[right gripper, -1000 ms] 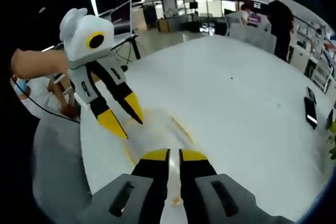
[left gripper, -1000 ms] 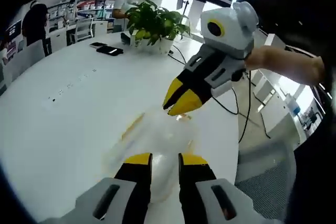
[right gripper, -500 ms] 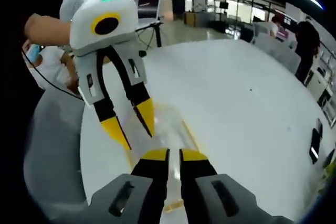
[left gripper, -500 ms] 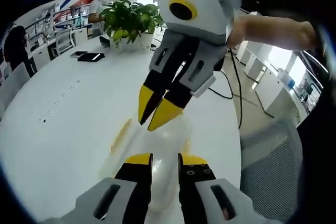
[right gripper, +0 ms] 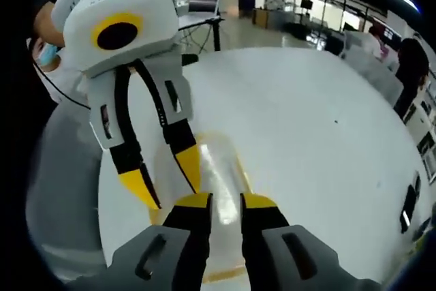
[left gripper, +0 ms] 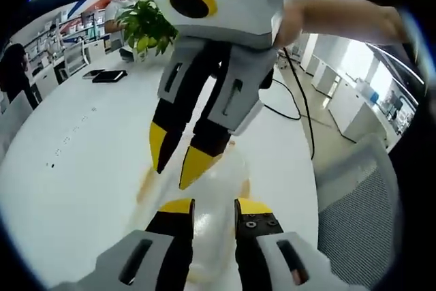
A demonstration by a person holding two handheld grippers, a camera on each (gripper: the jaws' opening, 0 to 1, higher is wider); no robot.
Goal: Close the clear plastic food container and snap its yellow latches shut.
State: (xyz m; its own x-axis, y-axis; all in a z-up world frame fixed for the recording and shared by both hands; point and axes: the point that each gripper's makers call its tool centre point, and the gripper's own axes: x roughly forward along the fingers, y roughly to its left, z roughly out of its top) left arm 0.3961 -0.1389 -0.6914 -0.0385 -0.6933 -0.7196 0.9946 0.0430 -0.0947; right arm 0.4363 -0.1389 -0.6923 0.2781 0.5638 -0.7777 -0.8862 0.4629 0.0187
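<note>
Container (left gripper: 214,185) of clear plastic lies on the white tabletop (left gripper: 82,148), near the edge where a grey mesh chair (left gripper: 361,216) stands. It looks to me light and thin, with smooth walls, so I judge it will slide on the tabletop if it is pushed from one side only, and the lid will bend under a hard press. I would hold it down from above with one gripper and work on the yellow latches (right gripper: 240,165) with the other, because the latches along the rim seem the stiffest parts. In the right gripper view one yellow strip runs along the container's side; how many latches are already shut I cannot tell, the plastic is too blurred and pale.

In the left gripper view the container lies just ahead of the left gripper (left gripper: 213,206) and partly between its yellow tips. The jaws of this gripper stand a little apart and hold nothing that I can see. The right gripper (left gripper: 176,161) comes down from above in the same view, with its tips close over the far part of the container; whether they touch it is not clear.

In the right gripper view the right gripper (right gripper: 223,201) has its jaws slightly apart over the container's near end, gripping nothing. The left gripper (right gripper: 167,185) stands opposite, jaws spread, with its tips at the container's far end.
</note>
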